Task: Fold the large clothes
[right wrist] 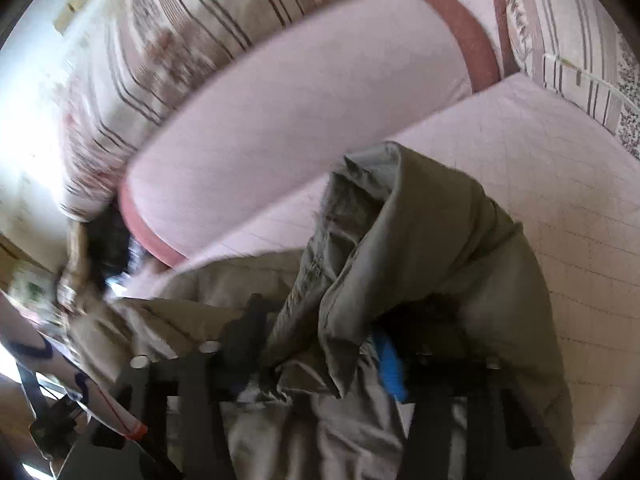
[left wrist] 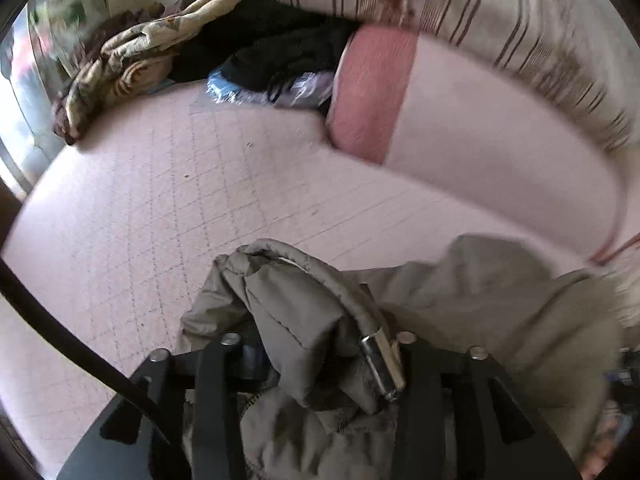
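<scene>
An olive-grey padded jacket (left wrist: 480, 304) hangs bunched over a pink quilted bed (left wrist: 160, 208). My left gripper (left wrist: 316, 364) is shut on a bunched fold of it, with a padded hem cord and its metal end (left wrist: 382, 364) lying across the fingers. My right gripper (right wrist: 320, 360) is shut on another bunched part of the jacket (right wrist: 420, 248), which drapes over the fingers and hides the tips; a blue patch (right wrist: 390, 368) shows inside. Both views are motion-blurred.
A long pink bolster (left wrist: 480, 148) with darker red ends lies along striped cushions (left wrist: 500, 12) at the back. A heap of patterned blankets and dark clothes (left wrist: 180, 52) sits at the bed's far left corner. A striped pillow (right wrist: 568, 48) is at the right.
</scene>
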The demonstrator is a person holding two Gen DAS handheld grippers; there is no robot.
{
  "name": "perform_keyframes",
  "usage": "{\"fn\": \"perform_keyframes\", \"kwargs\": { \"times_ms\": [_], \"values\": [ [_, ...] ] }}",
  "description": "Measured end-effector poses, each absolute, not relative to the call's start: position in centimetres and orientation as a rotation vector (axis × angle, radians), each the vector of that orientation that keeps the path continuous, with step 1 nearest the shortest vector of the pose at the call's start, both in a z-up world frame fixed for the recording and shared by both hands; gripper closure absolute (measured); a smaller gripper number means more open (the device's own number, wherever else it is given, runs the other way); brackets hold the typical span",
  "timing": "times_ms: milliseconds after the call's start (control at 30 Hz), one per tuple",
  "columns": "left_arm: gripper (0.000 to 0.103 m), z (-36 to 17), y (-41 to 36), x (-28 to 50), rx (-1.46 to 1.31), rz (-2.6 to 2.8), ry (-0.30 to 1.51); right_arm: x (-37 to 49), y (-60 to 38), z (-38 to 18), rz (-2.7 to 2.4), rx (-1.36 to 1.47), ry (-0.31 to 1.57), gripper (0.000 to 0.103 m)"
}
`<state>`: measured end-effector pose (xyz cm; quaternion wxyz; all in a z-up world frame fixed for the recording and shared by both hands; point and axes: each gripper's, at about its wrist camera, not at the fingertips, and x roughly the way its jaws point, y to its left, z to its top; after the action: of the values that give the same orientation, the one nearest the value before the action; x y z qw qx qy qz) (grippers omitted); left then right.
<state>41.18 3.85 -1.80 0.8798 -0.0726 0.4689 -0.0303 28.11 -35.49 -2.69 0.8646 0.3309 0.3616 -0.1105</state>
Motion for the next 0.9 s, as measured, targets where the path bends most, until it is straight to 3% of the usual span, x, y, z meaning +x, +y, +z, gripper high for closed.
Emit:
{"fn": "perform_keyframes", "kwargs": {
  "times_ms": [100, 167, 367, 633, 767, 900],
  "values": [
    [0.047, 1.5, 5.7, 39.5, -0.271, -0.156, 0.930, 26.5, -35.6, -0.4, -0.191, 0.690, 0.717, 0.034],
    [0.036, 3.5, 6.1, 38.2, -0.299, -0.174, 0.874, 25.2, -35.3, 1.1, -0.205, 0.655, 0.677, 0.018],
    [0.034, 5.5, 1.1, 34.8, -0.122, -0.207, 0.804, 23.2, -31.9, 3.4, -0.221, 0.437, 0.628, 0.015],
    [0.034, -2.3, -8.5, 33.0, 0.159, -0.199, 0.852, 25.2, -28.0, -1.5, -0.230, 0.247, 0.740, 0.015],
    [0.034, -6.0, -10.5, 34.6, 0.290, -0.130, 0.850, 27.4, -27.2, -4.6, -0.279, 0.094, 0.799, 0.015],
    [0.030, -7.7, -10.3, 36.3, 0.266, -0.118, 0.856, 28.8, -28.6, -6.4, -0.296, 0.120, 0.811, 0.015]
  ]
}}
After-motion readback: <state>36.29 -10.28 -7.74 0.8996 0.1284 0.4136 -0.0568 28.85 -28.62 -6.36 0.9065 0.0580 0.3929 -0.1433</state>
